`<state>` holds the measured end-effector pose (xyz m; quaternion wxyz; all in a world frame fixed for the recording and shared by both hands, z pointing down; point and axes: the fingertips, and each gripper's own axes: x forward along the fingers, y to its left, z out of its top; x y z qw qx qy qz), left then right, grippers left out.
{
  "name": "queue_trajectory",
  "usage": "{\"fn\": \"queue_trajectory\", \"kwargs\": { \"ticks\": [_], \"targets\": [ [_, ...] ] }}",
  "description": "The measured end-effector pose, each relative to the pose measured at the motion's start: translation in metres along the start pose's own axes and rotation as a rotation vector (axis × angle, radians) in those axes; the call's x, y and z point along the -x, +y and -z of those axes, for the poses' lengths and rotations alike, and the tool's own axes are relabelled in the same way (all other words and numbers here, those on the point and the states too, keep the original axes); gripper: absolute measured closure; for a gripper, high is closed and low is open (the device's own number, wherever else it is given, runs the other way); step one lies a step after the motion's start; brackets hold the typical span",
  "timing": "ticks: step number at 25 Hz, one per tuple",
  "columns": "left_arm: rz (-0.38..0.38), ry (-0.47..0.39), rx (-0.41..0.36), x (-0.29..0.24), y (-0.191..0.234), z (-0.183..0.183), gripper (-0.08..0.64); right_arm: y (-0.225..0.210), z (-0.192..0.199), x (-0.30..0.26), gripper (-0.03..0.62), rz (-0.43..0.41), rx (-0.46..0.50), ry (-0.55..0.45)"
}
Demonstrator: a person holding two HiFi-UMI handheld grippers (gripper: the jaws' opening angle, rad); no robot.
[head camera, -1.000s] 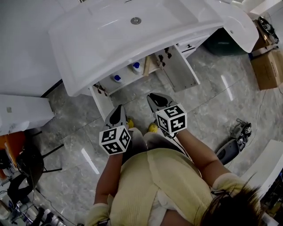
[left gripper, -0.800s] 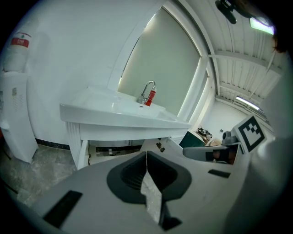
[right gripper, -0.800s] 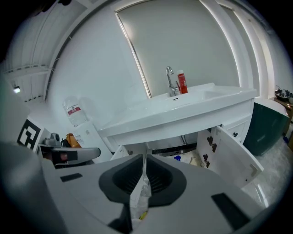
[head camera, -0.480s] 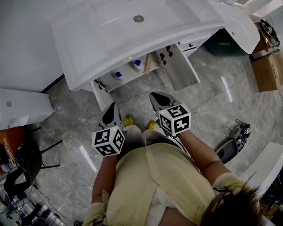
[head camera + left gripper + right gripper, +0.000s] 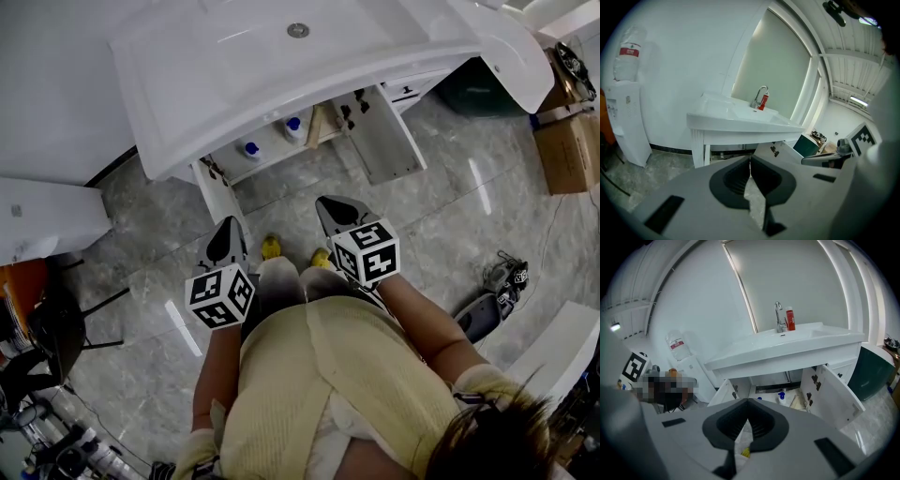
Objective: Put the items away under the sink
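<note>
Head view: the left gripper (image 5: 226, 232) and right gripper (image 5: 328, 208) are hovering above the grey marble floor (image 5: 450, 187); two blue-capped white bottles (image 5: 249, 149) are standing in the open white cabinet (image 5: 389, 141) beneath the white sink (image 5: 234, 66). Left gripper view: its jaws are resting together, empty. Right gripper view: its jaws are touching, empty

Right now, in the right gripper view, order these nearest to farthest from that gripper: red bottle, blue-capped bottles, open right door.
1. Open right door, swung out on the right.
2. Blue-capped bottles, inside under the sink.
3. Red bottle, up beside the faucet.
</note>
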<state>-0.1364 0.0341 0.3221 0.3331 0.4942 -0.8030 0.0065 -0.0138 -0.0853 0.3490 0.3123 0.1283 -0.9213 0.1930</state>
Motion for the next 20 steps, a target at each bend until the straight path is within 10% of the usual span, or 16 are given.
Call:
{"fn": "queue_trajectory", "kwargs": {
  "ticks": [20],
  "targets": [
    [0.013,0.048,0.015,0.005,0.034,0.008,0.521,0.021,-0.007,-0.025,0.566,-0.009,0.058,0.009]
  ]
}}
